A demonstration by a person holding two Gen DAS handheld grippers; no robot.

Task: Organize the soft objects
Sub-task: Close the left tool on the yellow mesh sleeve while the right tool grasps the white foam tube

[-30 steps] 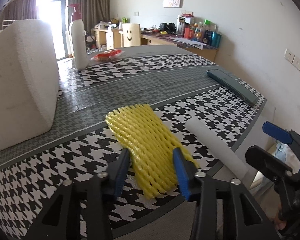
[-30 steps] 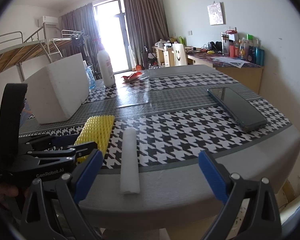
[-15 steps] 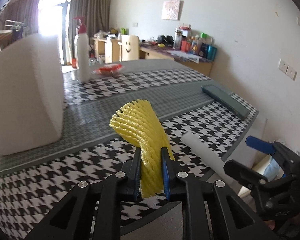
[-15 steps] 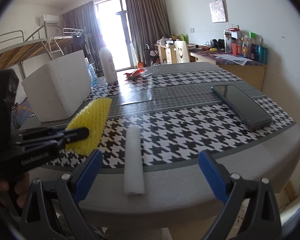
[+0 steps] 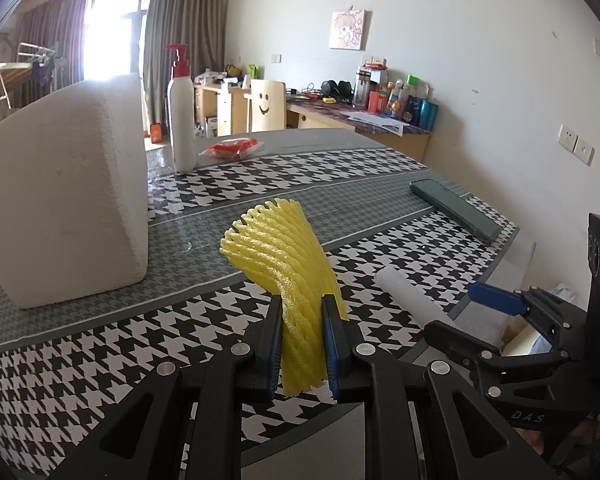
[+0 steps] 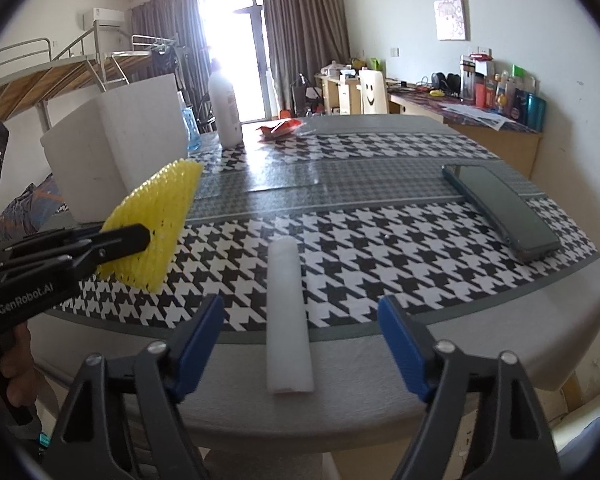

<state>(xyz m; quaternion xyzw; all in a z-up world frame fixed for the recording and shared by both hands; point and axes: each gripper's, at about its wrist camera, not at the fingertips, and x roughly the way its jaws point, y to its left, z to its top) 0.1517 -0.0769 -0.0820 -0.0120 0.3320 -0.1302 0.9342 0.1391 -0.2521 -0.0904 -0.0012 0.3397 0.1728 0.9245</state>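
Daylight is pouring in through a tall window at the far end of the room, washing out the glass and glaring on the tabletop, which is wearing a black-and-white houndstooth cover with grey bands. Brown-grey curtains are hanging beside the window. White walls are enclosing the room; a small cartoon picture is hanging on one, and sockets are sitting lower down. A wooden desk cluttered with bottles and papers is running along the wall, a chair with a smiley face standing near it. A metal loft bed is standing at left, an air conditioner mounted above.
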